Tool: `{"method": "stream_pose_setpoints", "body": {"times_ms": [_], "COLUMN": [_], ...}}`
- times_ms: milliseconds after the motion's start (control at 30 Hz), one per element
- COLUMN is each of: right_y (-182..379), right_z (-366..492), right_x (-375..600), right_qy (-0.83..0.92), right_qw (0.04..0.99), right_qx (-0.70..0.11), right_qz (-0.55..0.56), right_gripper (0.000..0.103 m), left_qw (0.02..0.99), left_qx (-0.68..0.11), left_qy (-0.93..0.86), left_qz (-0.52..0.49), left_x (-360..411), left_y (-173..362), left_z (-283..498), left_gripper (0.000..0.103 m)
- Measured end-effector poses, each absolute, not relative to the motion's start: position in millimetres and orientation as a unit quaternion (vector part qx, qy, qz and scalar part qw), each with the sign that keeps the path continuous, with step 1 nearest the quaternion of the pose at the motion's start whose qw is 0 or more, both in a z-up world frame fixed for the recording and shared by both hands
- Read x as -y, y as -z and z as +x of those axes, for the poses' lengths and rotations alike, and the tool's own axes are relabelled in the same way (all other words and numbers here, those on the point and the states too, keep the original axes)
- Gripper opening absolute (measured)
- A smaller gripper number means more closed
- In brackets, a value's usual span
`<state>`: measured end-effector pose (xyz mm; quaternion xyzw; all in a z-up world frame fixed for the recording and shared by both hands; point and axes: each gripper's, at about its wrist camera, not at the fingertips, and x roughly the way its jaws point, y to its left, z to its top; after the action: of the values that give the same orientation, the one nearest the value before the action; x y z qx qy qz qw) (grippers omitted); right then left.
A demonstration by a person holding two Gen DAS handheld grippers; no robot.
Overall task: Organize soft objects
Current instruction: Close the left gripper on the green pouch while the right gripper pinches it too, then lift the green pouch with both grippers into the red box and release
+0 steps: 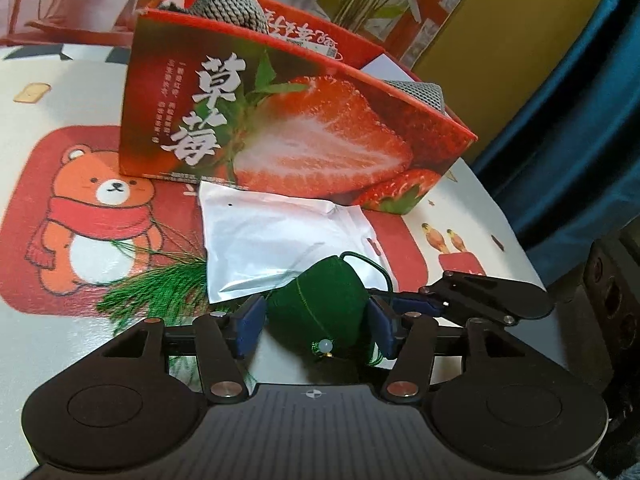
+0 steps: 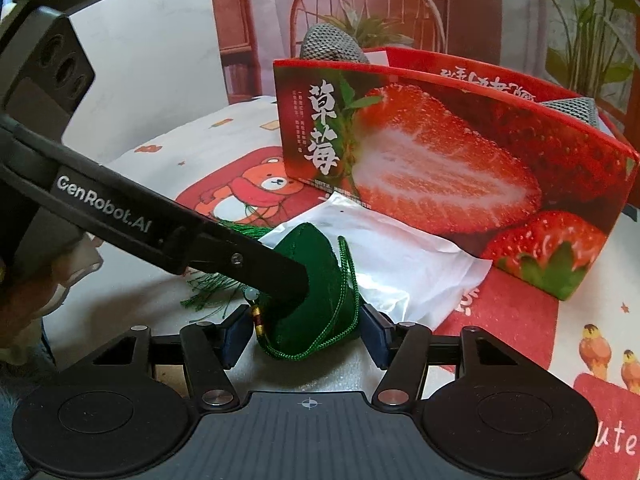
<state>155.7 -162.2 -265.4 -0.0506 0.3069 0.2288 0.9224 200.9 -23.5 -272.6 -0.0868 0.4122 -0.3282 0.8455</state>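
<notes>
A green stuffed pouch [image 1: 316,312], cone-like with a cord loop and a tassel [image 1: 160,288], is seen lying on the tabletop [image 1: 80,92], partly over a white plastic packet [image 1: 272,240] and just in front of the strawberry-printed box [image 1: 288,132]. Both claws are bracketed around it from different sides. In the left wrist view the left claw [image 1: 316,322] is set with its blue pads [image 1: 252,322] close against the pouch flanks; firm pressing cannot be told. In the right wrist view the right claw [image 2: 302,330] is held apart, the pouch between its pads with slight gaps visible, and the left claw's finger is laid across the pouch top. The step in hand is judged as the pickup of the pouch, not yet lifted. The next move is judged to call for one claw to be closed squarely on the soft body, cord and tassel kept clear, then a lift over the box wall. Grey knitted items [image 1: 232,4] are already seen poking out of the box. The tabletop is covered by a cartoon bear cloth [image 1: 96,216] in red and cream. Potted plants [image 2: 580,40], a chair back [image 2: 360,8], a yellow panel and a blue curtain [image 1: 580,100] are seen behind.
</notes>
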Motion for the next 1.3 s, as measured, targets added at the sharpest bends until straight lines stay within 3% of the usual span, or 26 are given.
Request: {"method": "stream_pose_setpoints", "body": {"times_ms": [233,467,900,1300], "right_y": [266.5,251.0,160.6,90.6], "right_z": [158.4,155.8,166.6,215.8], "right_x": [161.1,162.3,171.9,186.2], "right_qy": [-0.23,-0.234,-0.243,-0.23], "right_qw": [0.921,0.927,0.951,0.963], "right_qx": [-0.31,-0.292,-0.187,-0.113], "right_qz": [-0.048,-0.034,-0.04,-0.082], "right_gripper": [0.054,0.052,0.052,0.052], "left_qw": [0.843,0.86,0.901,0.918], "left_qx": [-0.415,-0.384,-0.271,-0.202], "left_qy": [0.326,0.326,0.328,0.333], "left_qz": [-0.099,-0.086,-0.087,-0.077], "left_x": [24.2,24.3,21.5,46.0], "left_y": [277.1,249.0,147.3,85.5], "left_z": [202.0,193.6,200.2,241.9], "left_gripper": [0.058,0.054,0.053,0.053]}}
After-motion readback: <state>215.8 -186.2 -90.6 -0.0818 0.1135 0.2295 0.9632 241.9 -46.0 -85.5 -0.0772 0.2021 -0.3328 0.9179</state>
